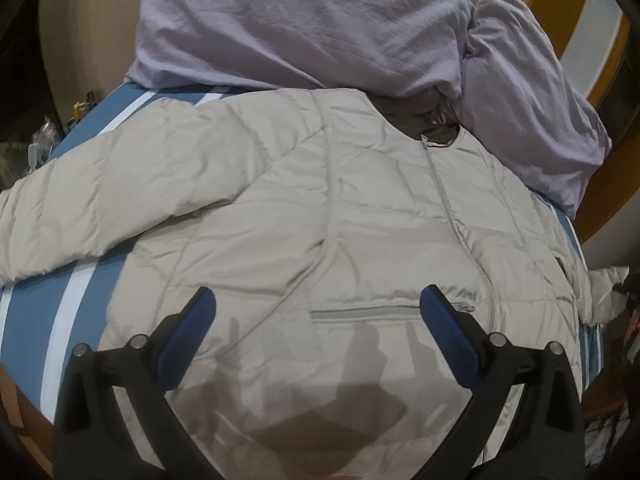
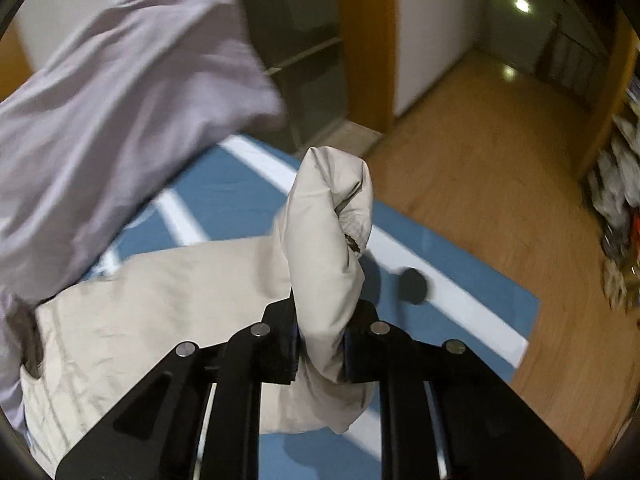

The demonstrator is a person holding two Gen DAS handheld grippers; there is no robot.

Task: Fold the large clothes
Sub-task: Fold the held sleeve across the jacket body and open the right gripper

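Note:
A cream quilted puffer jacket (image 1: 304, 208) lies front up on a blue bed sheet with white stripes (image 1: 80, 300), zip closed, one sleeve (image 1: 80, 208) stretched to the left. My left gripper (image 1: 318, 304) hovers open over the jacket's lower front near a pocket zip, nothing between its blue pads (image 1: 192, 332). In the right wrist view my right gripper (image 2: 320, 344) is shut on the jacket's other sleeve (image 2: 332, 240), whose cuff end sticks up past the fingers, lifted off the sheet (image 2: 240, 196). The jacket's body (image 2: 140, 312) lies to the left.
A lilac duvet (image 1: 304, 20) and pillow (image 1: 532, 120) are heaped at the head of the bed, touching the jacket's collar. Wooden floor (image 2: 480, 184) lies beyond the bed's edge, with a wardrobe frame (image 2: 360, 40) and cluttered shelves (image 2: 620, 200) at the right.

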